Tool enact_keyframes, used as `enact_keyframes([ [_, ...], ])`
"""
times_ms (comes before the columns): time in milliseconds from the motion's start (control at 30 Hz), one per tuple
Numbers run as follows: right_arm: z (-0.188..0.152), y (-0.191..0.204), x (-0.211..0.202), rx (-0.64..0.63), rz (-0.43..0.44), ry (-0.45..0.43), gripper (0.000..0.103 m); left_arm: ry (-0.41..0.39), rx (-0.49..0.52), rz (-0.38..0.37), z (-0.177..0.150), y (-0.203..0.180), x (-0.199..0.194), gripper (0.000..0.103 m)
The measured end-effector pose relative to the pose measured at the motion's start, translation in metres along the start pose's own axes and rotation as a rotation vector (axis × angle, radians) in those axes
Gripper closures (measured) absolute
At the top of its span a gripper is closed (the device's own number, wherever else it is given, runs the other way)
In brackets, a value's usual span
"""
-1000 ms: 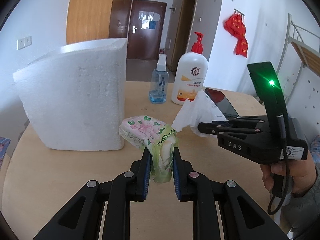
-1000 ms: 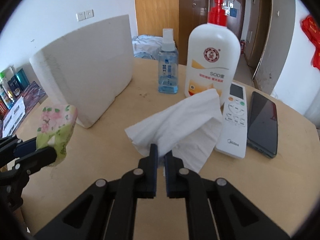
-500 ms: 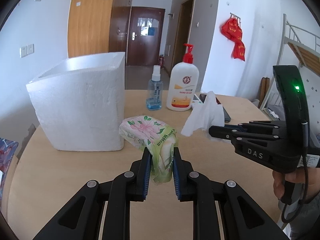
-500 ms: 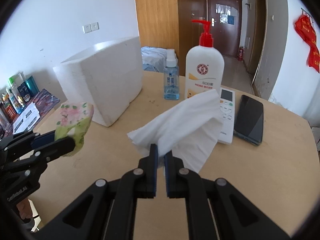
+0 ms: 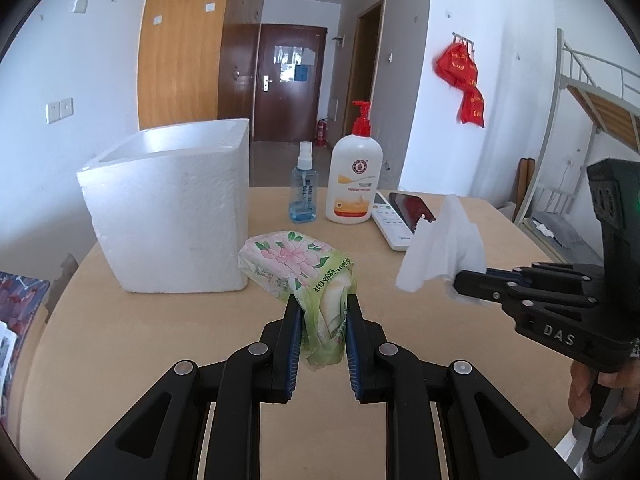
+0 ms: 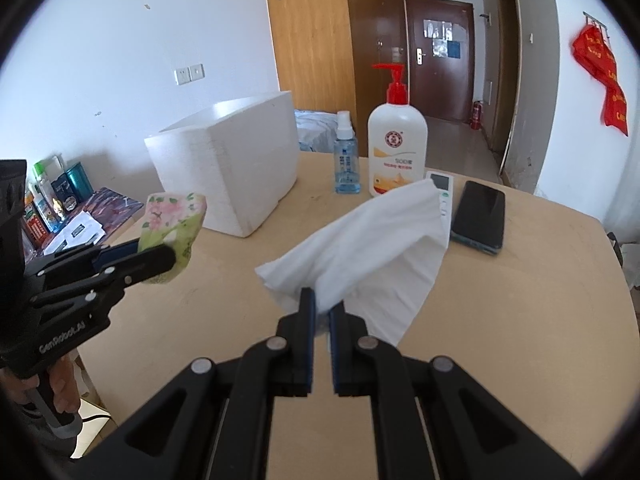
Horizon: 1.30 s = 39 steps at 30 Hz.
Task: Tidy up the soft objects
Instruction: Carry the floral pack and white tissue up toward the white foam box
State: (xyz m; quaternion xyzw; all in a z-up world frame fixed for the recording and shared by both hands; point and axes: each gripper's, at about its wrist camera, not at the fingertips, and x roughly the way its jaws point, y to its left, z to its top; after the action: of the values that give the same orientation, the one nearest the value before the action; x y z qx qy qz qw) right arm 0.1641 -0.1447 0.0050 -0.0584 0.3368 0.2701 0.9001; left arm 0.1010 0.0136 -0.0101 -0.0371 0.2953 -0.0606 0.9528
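Observation:
My left gripper [image 5: 320, 312] is shut on a green, flower-printed tissue pack [image 5: 296, 264] and holds it above the table; it also shows in the right wrist view [image 6: 172, 224]. My right gripper [image 6: 324, 308] is shut on a white tissue [image 6: 372, 248] that hangs in the air; the same tissue shows in the left wrist view [image 5: 444, 240]. A white foam box [image 5: 172, 208] with an open top stands at the left of the wooden table [image 5: 120, 352].
A blue spray bottle [image 5: 304, 188], a white pump bottle [image 5: 354, 176], a white remote [image 5: 390, 220] and a black phone [image 6: 478, 216] sit at the back of the table. A side shelf with bottles [image 6: 44, 200] lies left of the table.
Both grippers have risen and pulled back from the table, carrying the tissue pack and the tissue; the box and bottles look farther away.

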Motion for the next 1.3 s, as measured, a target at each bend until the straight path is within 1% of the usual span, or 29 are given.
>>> enact_keyframes([
  [167,-0.011,0.007,-0.014,-0.001,0.0,-0.021,0.094,-0.016,0.009,-0.007,-0.004,-0.003,-0.007,0.082],
  [400,-0.026,0.016,-0.027,0.005,0.001,-0.028,0.094,-0.034,0.018,-0.014,-0.011,-0.006,-0.019,0.082],
  [600,-0.037,0.02,-0.041,0.025,0.001,-0.056,0.094,-0.04,0.028,-0.022,-0.016,-0.006,-0.026,0.082],
  [800,-0.047,0.028,-0.055,0.029,0.011,-0.077,0.094,-0.059,0.039,-0.017,-0.021,-0.009,-0.038,0.082],
  [967,-0.055,0.032,-0.059,0.034,0.01,-0.083,0.094,-0.065,0.046,-0.021,-0.027,-0.012,-0.043,0.082],
  [1300,-0.057,0.037,-0.066,0.024,0.01,-0.1,0.094,-0.074,0.056,-0.018,-0.035,-0.013,-0.05,0.082],
])
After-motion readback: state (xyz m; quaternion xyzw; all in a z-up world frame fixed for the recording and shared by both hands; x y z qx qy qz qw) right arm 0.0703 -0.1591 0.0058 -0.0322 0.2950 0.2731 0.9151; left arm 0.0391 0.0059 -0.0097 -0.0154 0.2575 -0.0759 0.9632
